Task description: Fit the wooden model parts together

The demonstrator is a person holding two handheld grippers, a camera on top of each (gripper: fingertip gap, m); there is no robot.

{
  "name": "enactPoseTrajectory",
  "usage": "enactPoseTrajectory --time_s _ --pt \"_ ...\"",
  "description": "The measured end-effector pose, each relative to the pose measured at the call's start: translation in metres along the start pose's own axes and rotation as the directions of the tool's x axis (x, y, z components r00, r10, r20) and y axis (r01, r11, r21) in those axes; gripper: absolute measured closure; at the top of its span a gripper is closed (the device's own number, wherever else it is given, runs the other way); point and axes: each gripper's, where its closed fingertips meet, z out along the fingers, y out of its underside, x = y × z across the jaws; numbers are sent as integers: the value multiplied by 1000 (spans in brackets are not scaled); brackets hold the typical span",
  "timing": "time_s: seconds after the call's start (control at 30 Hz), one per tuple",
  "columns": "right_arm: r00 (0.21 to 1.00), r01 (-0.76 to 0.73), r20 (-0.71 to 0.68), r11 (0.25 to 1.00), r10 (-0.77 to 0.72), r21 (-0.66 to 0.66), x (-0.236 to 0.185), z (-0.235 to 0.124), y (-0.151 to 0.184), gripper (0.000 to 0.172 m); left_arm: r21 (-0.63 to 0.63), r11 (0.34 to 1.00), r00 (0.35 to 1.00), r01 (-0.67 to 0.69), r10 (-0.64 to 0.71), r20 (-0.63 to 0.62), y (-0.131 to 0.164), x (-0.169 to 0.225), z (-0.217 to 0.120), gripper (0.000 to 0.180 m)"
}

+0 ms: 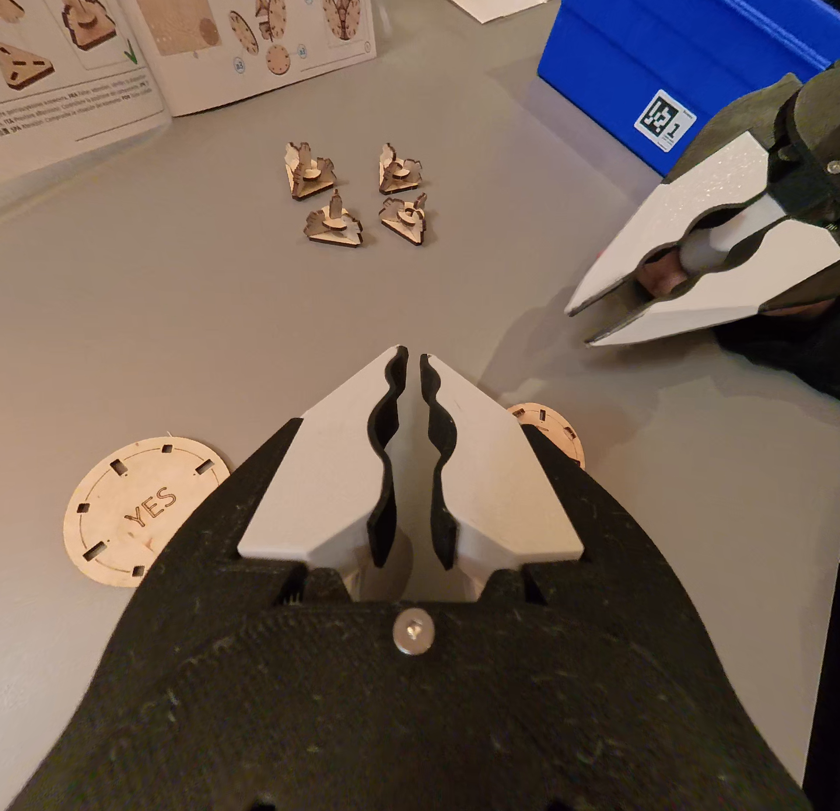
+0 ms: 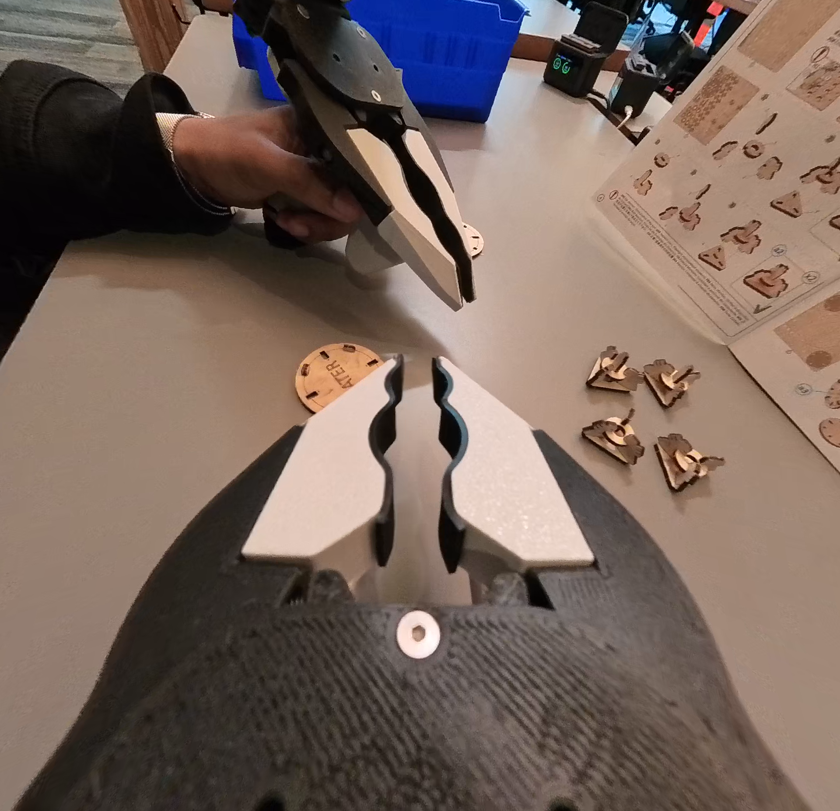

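**L wrist view:** L gripper [image 1: 411,352] hangs low over the grey table [image 1: 182,289]. Its fingers are all but together, with only a sliver between the tips and nothing held. A round wooden disc [image 1: 136,507] lies flat just left of it, and a 2nd disc [image 1: 552,430] peeks out at its right flank. Straight ahead, well apart, is a cluster of 4 small wooden assemblies [image 1: 359,194], w/ instruction sheets [image 1: 182,39] beyond. R gripper [image 1: 578,328] comes in from the right, in front of a blue bin [image 1: 659,39]. Its long axis slants down-left and its fingers are slightly apart.

**R wrist view:** R gripper [image 2: 417,358] has its fingers parted on bare table. An engraved disc [image 2: 327,375] lies flat just beside the left tip, part-covered; contact can't be told. The assemblies [image 2: 650,416] sit to the right, their pegs tilted diff. ways. L gripper [image 2: 463,300], held by a hand [image 2: 254,166], points steeply down toward the table, tips together and clear of the surface.
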Motion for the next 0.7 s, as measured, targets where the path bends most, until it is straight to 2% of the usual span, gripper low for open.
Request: enactPoseTrajectory --time_s 0.2,0.37,0.5,0.7 --pt "1000 18 15 1000 -18 6 -5 1 -2 148 44 999 999 -15 14 31 -5 -2 -5 178" --pt "997 25 70 999 -23 -27 -20 7 0 109 150 988 999 34 -40 36 -16 -9 -17 180" --pt "990 53 135 996 -42 -78 -39 16 4 110 208 975 997 71 -78 25 -22 -17 -26 180" --pt "989 8 149 983 19 -181 -39 29 16 105 326 945 998 16 -33 45 -37 -16 -43 180"
